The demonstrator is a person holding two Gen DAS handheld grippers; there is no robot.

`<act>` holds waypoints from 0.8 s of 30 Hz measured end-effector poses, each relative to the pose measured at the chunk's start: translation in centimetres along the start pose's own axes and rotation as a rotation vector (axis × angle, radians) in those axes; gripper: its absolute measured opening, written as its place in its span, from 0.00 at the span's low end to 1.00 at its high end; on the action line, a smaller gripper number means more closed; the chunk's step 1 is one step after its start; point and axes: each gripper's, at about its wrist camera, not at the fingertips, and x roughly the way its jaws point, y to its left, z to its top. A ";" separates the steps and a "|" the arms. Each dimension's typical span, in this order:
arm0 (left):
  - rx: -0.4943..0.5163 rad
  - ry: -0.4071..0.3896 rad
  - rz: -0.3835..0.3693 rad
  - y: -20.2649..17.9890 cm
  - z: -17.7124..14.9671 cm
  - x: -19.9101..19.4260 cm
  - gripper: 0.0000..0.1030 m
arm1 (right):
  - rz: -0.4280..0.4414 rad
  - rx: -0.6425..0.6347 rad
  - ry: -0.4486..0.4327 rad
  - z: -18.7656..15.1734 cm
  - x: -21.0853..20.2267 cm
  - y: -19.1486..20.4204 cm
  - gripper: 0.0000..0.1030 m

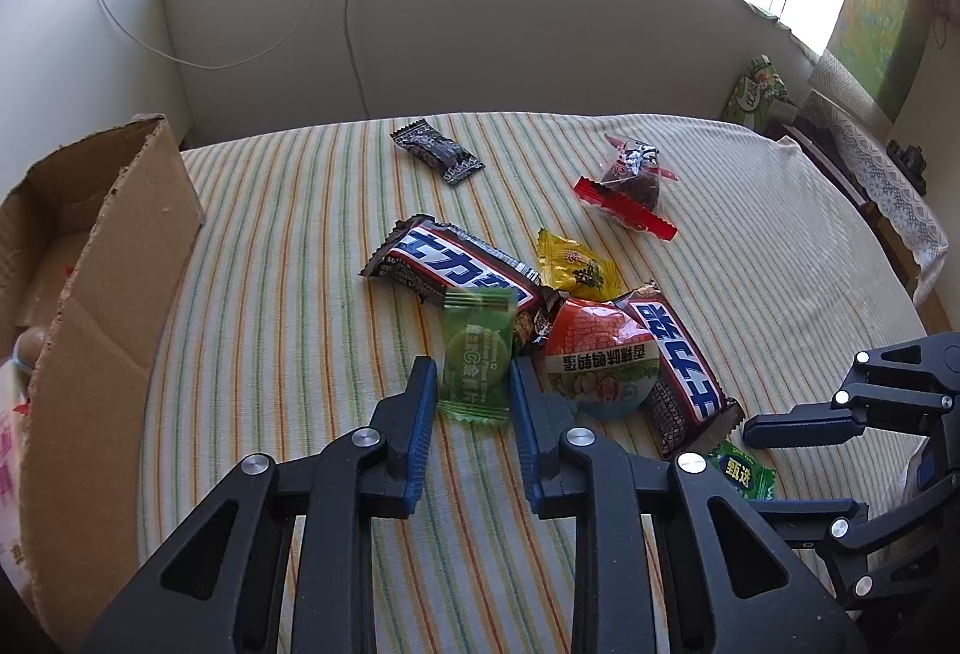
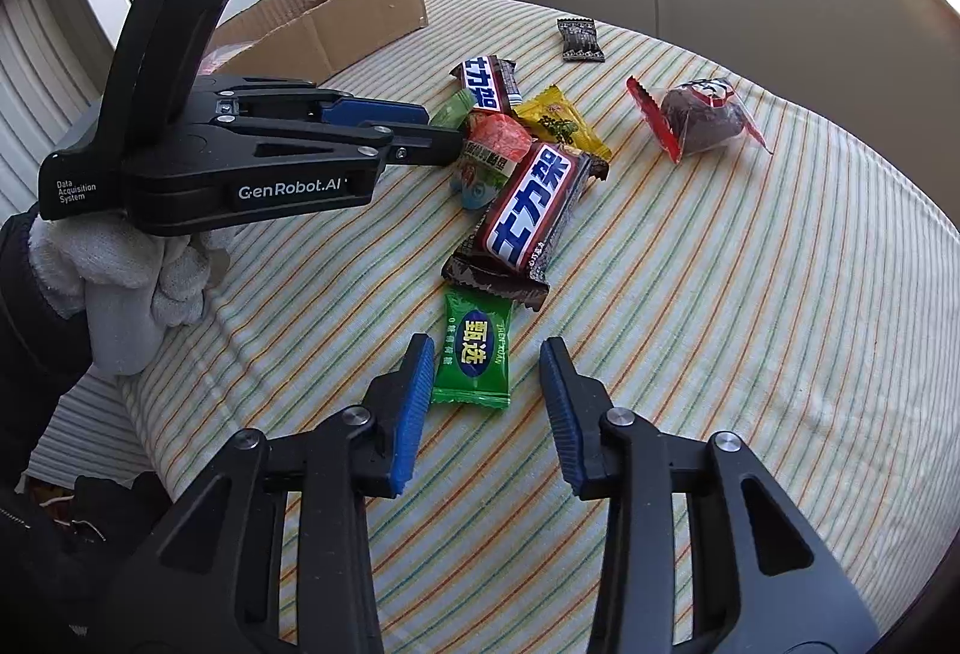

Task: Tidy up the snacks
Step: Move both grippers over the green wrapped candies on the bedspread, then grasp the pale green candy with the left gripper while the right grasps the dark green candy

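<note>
Presently the left gripper (image 1: pixel 473 377) grips a pale green candy packet (image 1: pixel 477 357) between its blue pads, the packet standing upright with its long axis running along the fingers and its top looking lifted off the striped surface (image 1: pixel 288 258). From the right wrist view only a small green corner shows past the left fingertips, so the grip is confirmed from the left wrist view alone. The open cardboard box (image 1: pixel 114 294) sits at the left edge of the surface, well to the left of the held packet and nearer this hand than the other; it appears to be the likely destination, and the move would call for a swing leftward over the box wall. The right gripper (image 2: pixel 486 354) is spread wide and empty, its fingers flanking a bright green candy (image 2: pixel 475 351) that lies flat directly ahead, long axis roughly in line with the fingers and the jaws apart from the wrapper on both sides. Remaining on the surface, clustered between the two grippers: two chocolate bars (image 2: pixel 531 207), a yellow packet (image 2: pixel 561 120) and an orange-topped round snack (image 1: pixel 603 363). Farther off lie a black packet (image 1: pixel 437 151) and a red-sealed clear bag (image 1: pixel 630 180). Sorting appears to be at an early stage.
</note>
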 end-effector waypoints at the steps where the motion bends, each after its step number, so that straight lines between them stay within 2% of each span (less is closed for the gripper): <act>1: 0.001 -0.001 0.000 0.0 0.0 0.0 0.22 | -0.002 -0.002 0.001 0.0 0.0 0.0 0.31; 4: 0.010 -0.005 0.006 -0.2 -0.1 -0.1 0.20 | -0.006 -0.005 0.003 0.0 0.0 0.0 0.25; 15: -0.028 -0.055 0.002 0.2 -0.5 -1.9 0.19 | -0.013 0.006 -0.013 -0.1 -0.9 0.1 0.25; 24: -0.078 -0.129 0.017 1.6 -0.9 -5.5 0.19 | -0.030 -0.006 -0.062 0.8 -2.9 0.7 0.25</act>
